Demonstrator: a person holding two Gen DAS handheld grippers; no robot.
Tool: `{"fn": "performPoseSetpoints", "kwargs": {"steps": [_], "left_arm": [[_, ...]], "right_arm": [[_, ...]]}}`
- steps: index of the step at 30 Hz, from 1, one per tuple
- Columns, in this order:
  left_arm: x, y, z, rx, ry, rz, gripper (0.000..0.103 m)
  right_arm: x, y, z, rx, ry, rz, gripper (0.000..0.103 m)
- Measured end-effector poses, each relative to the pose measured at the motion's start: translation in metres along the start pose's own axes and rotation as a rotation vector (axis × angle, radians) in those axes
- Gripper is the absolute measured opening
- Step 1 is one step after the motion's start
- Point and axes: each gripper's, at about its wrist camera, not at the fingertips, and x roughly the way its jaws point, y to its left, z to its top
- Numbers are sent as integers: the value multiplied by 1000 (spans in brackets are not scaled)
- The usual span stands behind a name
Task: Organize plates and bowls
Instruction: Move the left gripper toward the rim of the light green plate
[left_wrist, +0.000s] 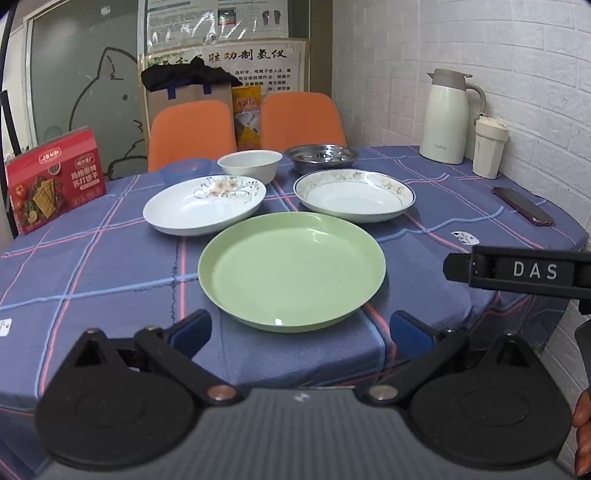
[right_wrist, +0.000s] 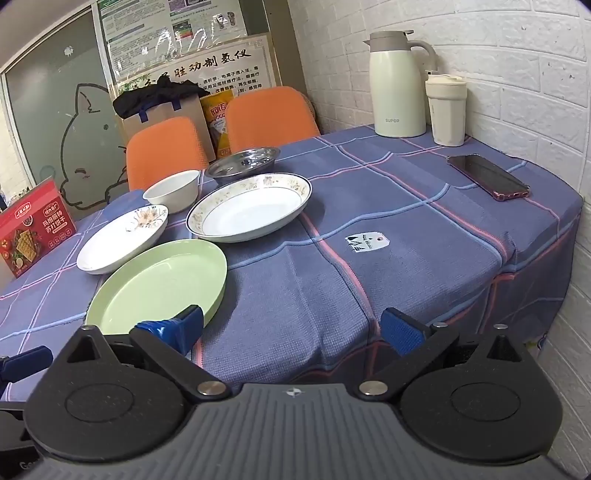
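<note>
Both hand-held grippers, left (left_wrist: 301, 330) and right (right_wrist: 291, 330), gaped empty at lower frame before the green plate (left_wrist: 291, 271); a blue bowl (left_wrist: 184, 170), apparently plastic, sat upper left on the desk (left_wrist: 92, 266).

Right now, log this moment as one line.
left gripper: open, empty | right gripper: open, empty | green plate: nearest, unstacked | stage: not started

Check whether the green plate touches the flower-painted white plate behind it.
Cannot tell. In both wrist views the green plate rim overlaps the flower-painted white plate rim with no tablecloth visible between, so contact or mere overlap is unclear.
</note>
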Motion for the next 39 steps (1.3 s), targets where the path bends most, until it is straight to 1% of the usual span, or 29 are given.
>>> {"fn": "performPoseSetpoints", "kwargs": {"steps": [6, 8, 22, 39], "left_arm": [[2, -1, 0, -3, 8, -3, 102], [3, -1, 0, -8, 10, -6, 102], [1, 0, 1, -8, 8, -8, 102], [-1, -1, 2, -11, 9, -12, 102]], "right_arm": [[-9, 1, -2, 5, 0, -2, 90], [-4, -2, -1, 0, 6, 5, 90], [-4, -3, 0, 1, 6, 7, 90], [-2, 8, -3, -15, 14, 12, 90]]}}
